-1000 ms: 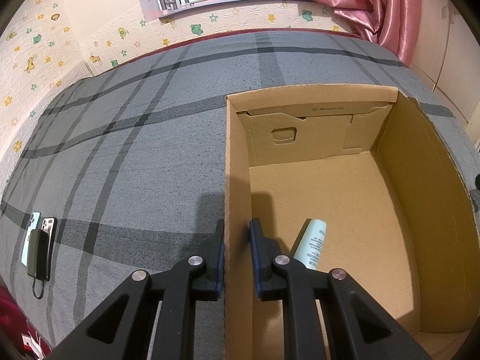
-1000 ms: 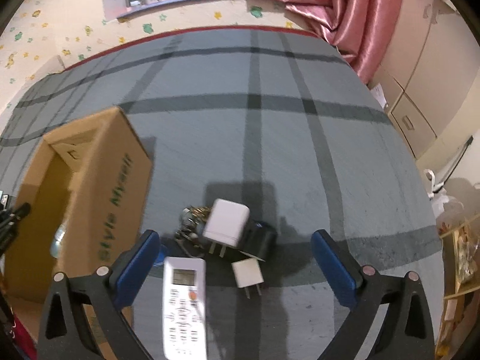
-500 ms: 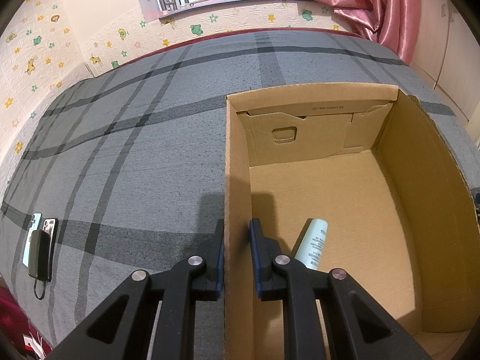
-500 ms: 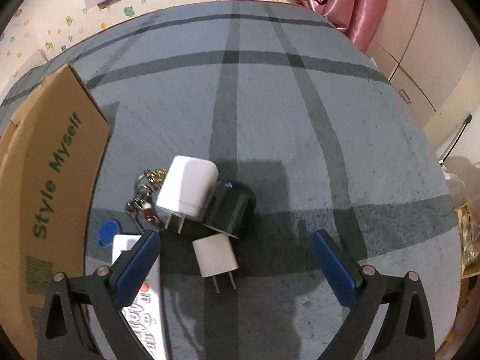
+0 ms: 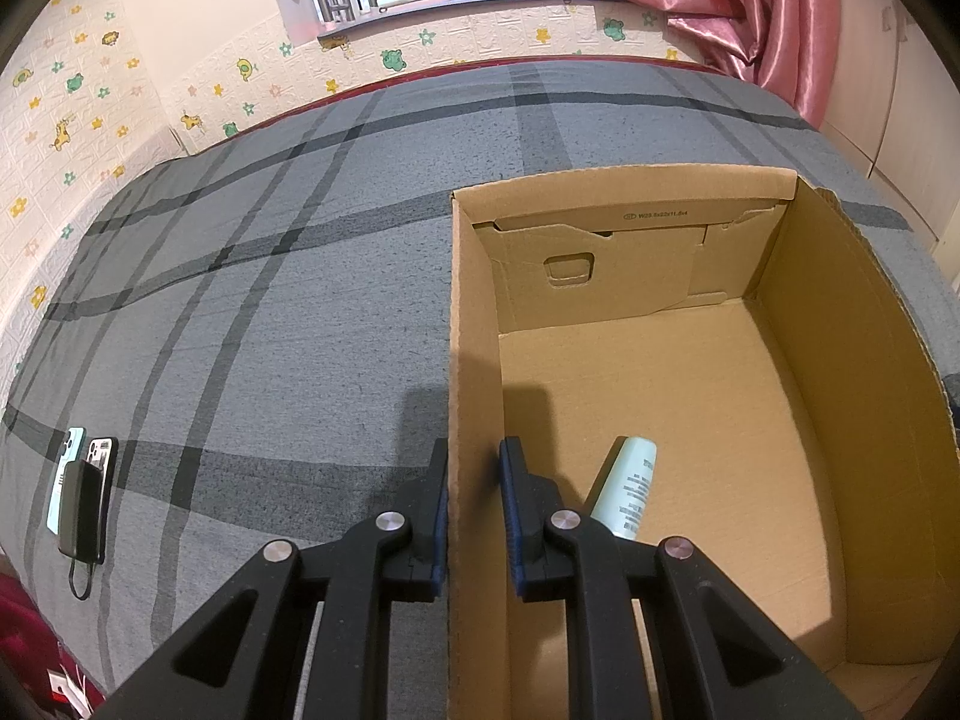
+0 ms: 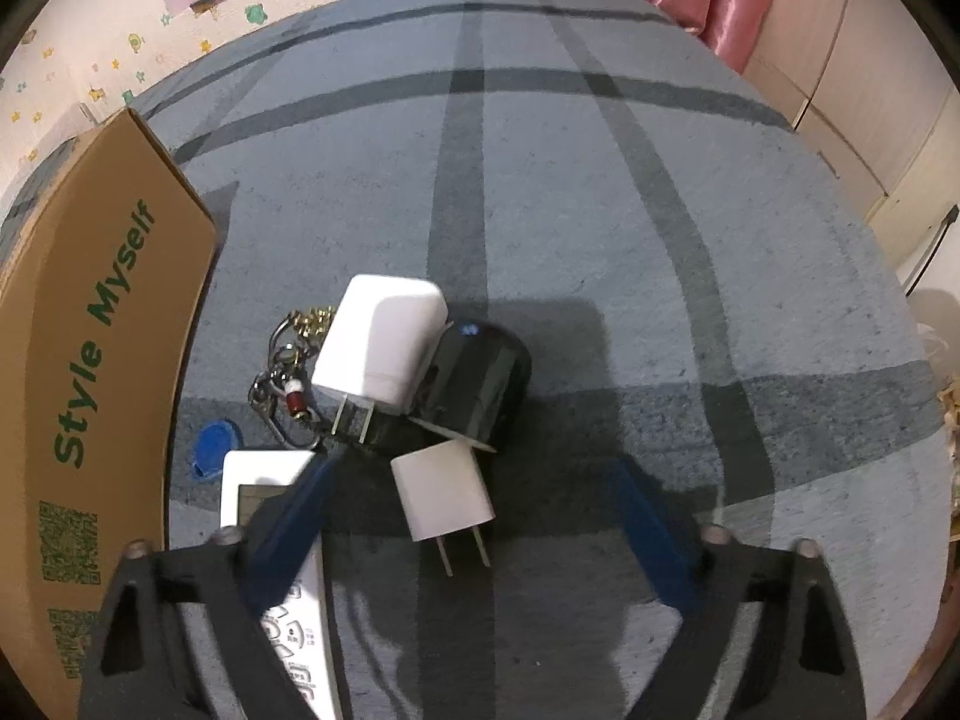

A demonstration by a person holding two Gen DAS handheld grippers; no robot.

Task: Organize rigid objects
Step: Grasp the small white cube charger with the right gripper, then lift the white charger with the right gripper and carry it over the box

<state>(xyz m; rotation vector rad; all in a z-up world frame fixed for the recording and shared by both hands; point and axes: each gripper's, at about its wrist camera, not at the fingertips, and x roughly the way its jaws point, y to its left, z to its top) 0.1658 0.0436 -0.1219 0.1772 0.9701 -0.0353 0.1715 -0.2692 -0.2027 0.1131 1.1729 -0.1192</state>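
My left gripper [image 5: 474, 480] is shut on the near left wall of an open cardboard box [image 5: 624, 180]. A pale green tube [image 5: 627, 489] lies on the box floor beside it. In the right wrist view a pile lies on the grey plaid bedcover: a large white charger [image 6: 384, 342] leaning on a black round device [image 6: 480, 378], a small white charger [image 6: 444, 495], a keychain [image 6: 288, 360], a blue cap [image 6: 216, 438] and a white remote [image 6: 264, 498]. My right gripper [image 6: 474, 474] hangs low over the pile. Its jaws are closing, with the small charger between them and untouched.
The box's outer wall [image 6: 90, 360], printed "Style Myself", stands left of the pile. Two phones and a black power bank [image 5: 84, 486] lie far left on the bed. A pink curtain [image 5: 750, 6] and cupboards line the right side.
My right gripper came down close over the pile and its jaws drew inward around the small white charger. The left gripper and the box stayed put.
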